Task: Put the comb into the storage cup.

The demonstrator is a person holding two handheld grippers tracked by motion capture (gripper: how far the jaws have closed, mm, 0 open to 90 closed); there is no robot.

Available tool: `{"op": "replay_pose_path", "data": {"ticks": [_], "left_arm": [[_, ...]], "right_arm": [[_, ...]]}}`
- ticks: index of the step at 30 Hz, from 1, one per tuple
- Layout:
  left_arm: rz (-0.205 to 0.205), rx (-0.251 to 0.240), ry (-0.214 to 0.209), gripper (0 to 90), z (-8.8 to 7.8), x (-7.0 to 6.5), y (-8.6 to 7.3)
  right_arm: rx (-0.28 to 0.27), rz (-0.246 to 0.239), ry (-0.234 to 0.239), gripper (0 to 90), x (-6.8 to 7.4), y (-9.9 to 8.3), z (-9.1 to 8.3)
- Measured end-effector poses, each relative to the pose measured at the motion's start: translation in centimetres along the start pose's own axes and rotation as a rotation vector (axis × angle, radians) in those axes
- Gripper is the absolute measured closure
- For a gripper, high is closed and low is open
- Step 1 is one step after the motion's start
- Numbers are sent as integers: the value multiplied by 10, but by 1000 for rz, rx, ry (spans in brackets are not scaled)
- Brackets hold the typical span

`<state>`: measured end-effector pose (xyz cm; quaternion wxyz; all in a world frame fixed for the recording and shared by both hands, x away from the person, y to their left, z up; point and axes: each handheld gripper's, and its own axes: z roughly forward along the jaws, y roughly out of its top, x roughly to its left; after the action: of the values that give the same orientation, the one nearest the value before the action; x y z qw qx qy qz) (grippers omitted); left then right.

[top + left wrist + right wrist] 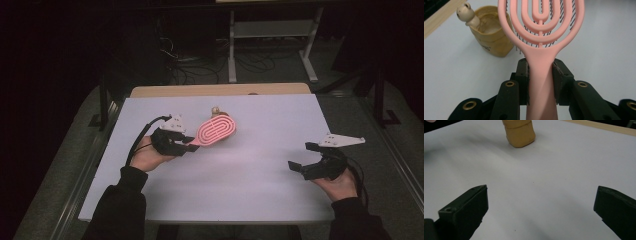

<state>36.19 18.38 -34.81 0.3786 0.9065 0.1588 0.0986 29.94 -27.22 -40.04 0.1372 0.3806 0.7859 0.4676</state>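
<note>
**Brush is picked up, cup is next I guess**

So the left gripper (186, 143) has its jaws pinching the handle of the pink hairbrush (541, 37), one pad on each side, the oval head sticking out straight ahead of them. Grab looks done; my guess is what's left is getting it to the yellow cup (490, 35), which sits just past the jaws, off to their left. A little figurine (466, 12) leans on the cup's rim and could get in the way. The right gripper (302, 159) hangs with jaws spread wide, nothing between them, bare desk (544, 182) ahead.
</note>
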Motion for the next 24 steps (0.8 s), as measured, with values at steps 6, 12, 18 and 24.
{"op": "replay_pose_path", "data": {"ticks": [6,12,18,24], "left_arm": [[10,-11,8,700,-4,1,9],[17,-16,17,701,-5,1,13],[23,-25,25,700,-7,1,17],[38,-26,28,701,-11,2,25]], "right_arm": [[3,-9,29,0,2,16,1],[2,-38,46,0,6,34,2],[18,-81,67,0,13,57,7],[36,-94,89,0,17,68,13]]}}
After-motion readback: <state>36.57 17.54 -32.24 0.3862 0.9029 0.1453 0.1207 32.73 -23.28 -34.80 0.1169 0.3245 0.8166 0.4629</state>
